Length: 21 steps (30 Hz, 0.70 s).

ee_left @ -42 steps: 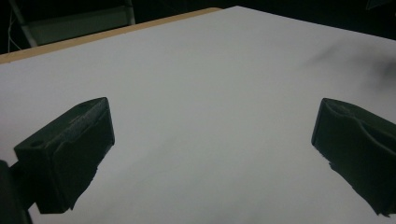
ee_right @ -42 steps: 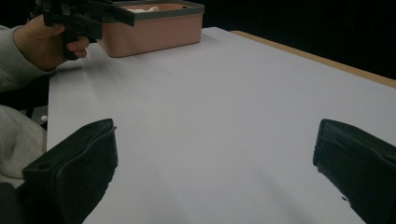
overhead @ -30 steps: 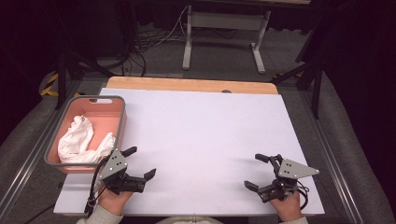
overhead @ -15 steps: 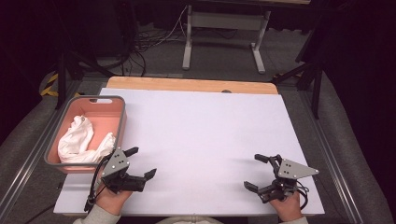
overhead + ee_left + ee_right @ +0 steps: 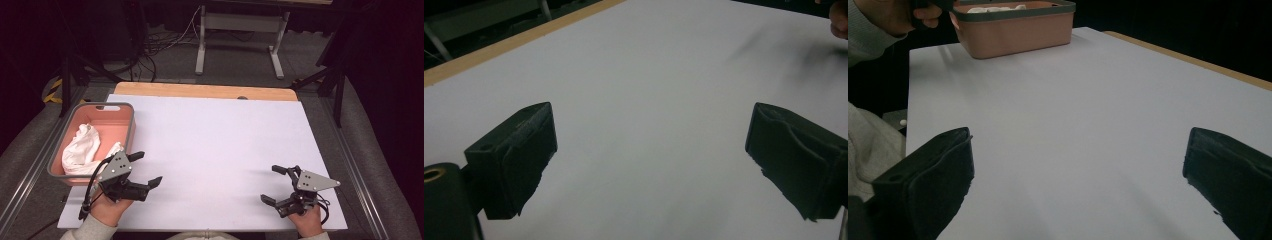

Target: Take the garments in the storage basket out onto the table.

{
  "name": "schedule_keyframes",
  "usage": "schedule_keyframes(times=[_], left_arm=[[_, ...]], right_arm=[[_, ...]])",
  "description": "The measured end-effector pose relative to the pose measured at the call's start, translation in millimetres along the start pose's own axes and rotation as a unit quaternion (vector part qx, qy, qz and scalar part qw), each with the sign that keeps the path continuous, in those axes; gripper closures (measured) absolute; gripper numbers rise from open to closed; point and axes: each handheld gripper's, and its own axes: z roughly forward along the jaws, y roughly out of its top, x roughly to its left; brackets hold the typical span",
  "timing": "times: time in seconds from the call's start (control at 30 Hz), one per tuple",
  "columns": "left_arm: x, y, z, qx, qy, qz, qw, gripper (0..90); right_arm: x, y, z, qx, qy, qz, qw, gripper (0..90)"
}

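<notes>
The high camera looks forward and down from above my side of the table [image 5: 215,145], taking in the whole top. My left claw's [image 5: 649,165] camera rides low, close over the white surface, facing across it. My right claw's [image 5: 1078,185] camera, equally low, faces the pink bin [image 5: 1013,25], which the high view shares.

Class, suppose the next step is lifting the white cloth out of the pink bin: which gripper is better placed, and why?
Probably the left gripper: it sits open right beside the pink bin holding the white cloth. The right gripper, also open, is across the table.
</notes>
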Motion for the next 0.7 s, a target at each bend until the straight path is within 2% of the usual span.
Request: schedule_keyframes(times=[0.2, 0.33, 0.7], left_arm=[[6.3, 8.9, -6.8, 0.005, -0.005, 0.004, 1.0000, 7.9], [13.7, 18.2, -9.1, 0.024, -0.014, 0.012, 0.9995, 7.9], [24.1, 31.9, -14.7, 0.045, -0.013, 0.027, 0.9985, 7.8]], right_arm=[[0.1, -0.1, 1.0, 0.002, 0.000, -0.002, 1.0000, 0.6], [0.8, 0.0, 1.6, 0.005, 0.001, -0.003, 1.0000, 0.5], [0.3, -0.5, 2.6, 0.009, 0.002, -0.002, 1.0000, 0.5]])
